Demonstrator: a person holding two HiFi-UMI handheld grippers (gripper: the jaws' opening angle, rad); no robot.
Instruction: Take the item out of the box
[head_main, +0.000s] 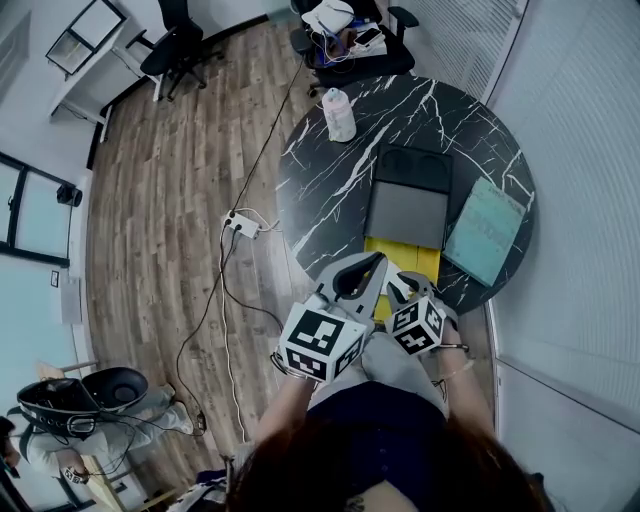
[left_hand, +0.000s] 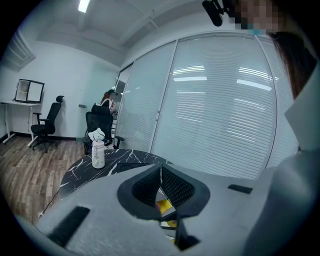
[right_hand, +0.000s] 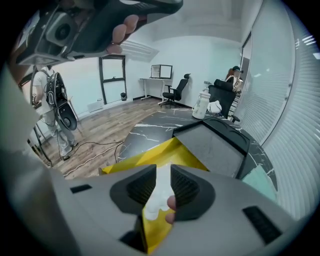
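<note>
Yellow box (head_main: 405, 262) pinched at its flap, nothing lifted out yet.
Right gripper (right_hand: 162, 176) is clamped on that flap, on the near side of the grey case (head_main: 407, 210). Pull too hard, I reckon, and the whole box drags off the table (head_main: 330, 200) edge, or the flap tears. Left gripper (left_hand: 161, 169) hangs just beside it, jaws pressed together on nothing, both tools tilted forward and down over the box. The item itself? Can't see it, presumably inside.
</note>
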